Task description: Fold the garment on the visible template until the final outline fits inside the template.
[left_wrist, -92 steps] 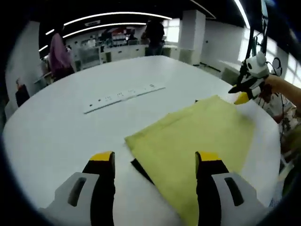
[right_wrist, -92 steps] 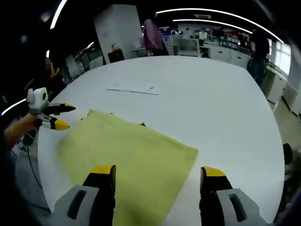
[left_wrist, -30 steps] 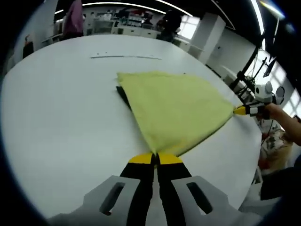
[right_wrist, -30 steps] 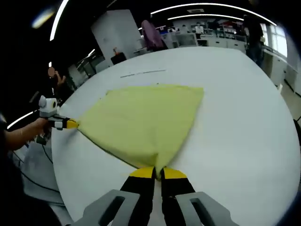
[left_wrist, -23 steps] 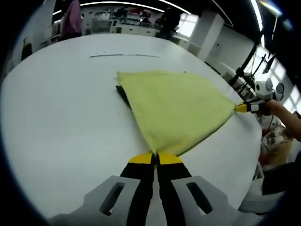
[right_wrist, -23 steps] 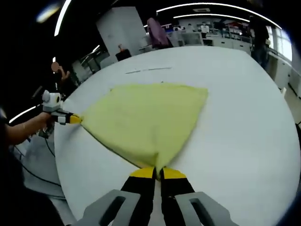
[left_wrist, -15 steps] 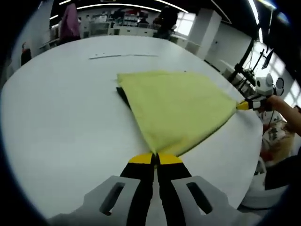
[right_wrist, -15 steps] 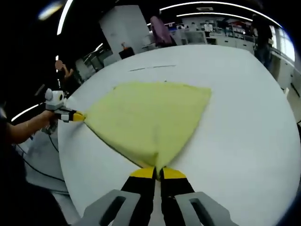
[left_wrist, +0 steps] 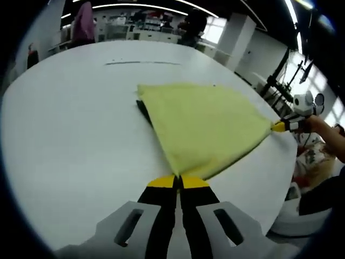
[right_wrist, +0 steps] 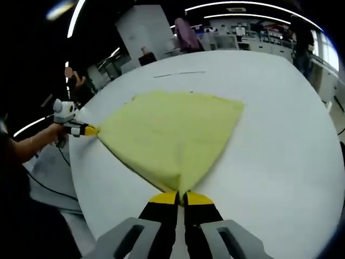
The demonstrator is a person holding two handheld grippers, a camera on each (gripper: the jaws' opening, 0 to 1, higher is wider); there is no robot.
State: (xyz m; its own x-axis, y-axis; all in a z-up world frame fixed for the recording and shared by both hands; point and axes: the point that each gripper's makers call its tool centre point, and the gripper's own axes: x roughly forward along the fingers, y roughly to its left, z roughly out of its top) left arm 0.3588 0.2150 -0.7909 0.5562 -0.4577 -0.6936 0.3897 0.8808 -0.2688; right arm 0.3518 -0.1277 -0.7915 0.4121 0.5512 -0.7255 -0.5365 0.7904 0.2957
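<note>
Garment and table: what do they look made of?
Garment: soft, matte yellow-green woven or knit cloth; it pulls into taut points where both grippers pinch it, left and right. Table: smooth white top, probably laminate, with a faint sheen.

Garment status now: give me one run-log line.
garment: yellow, on white table | left gripper: shut on garment corner | right gripper: shut on garment corner | dark template: edge showing under garment
</note>
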